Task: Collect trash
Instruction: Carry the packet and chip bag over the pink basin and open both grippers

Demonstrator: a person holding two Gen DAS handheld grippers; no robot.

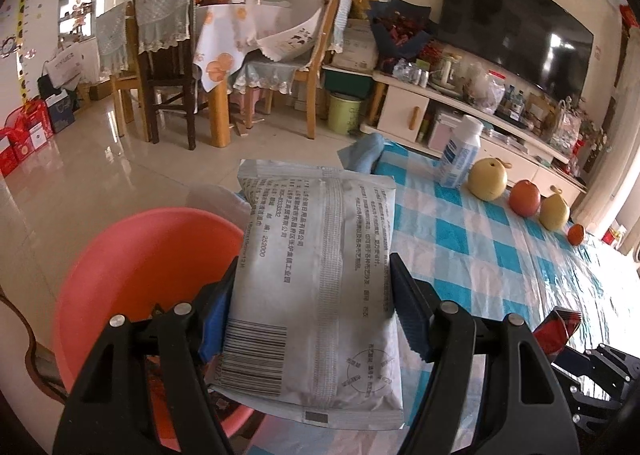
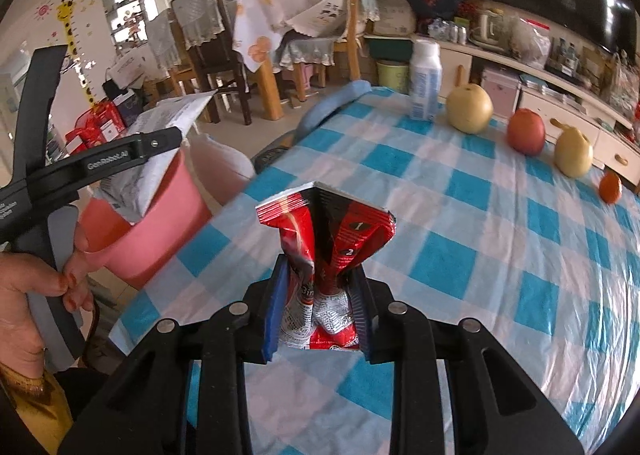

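Left hand-held gripper [image 1: 310, 309] clamps grey packet [image 1: 316, 275], long axis pointing ahead, at pink bin [image 1: 132, 255] rim. Right hand-held gripper [image 2: 318, 311] pinches red wrapper [image 2: 326, 239] over tabletop [image 2: 480, 255]; bin lies left, nearer left hand.

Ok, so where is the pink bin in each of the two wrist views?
Left wrist view: the pink bin sits lower left, behind the left gripper and its grey packet.
Right wrist view: it stands at the left edge, beside the table.
Shared landmark: the white bottle at the table's far end.
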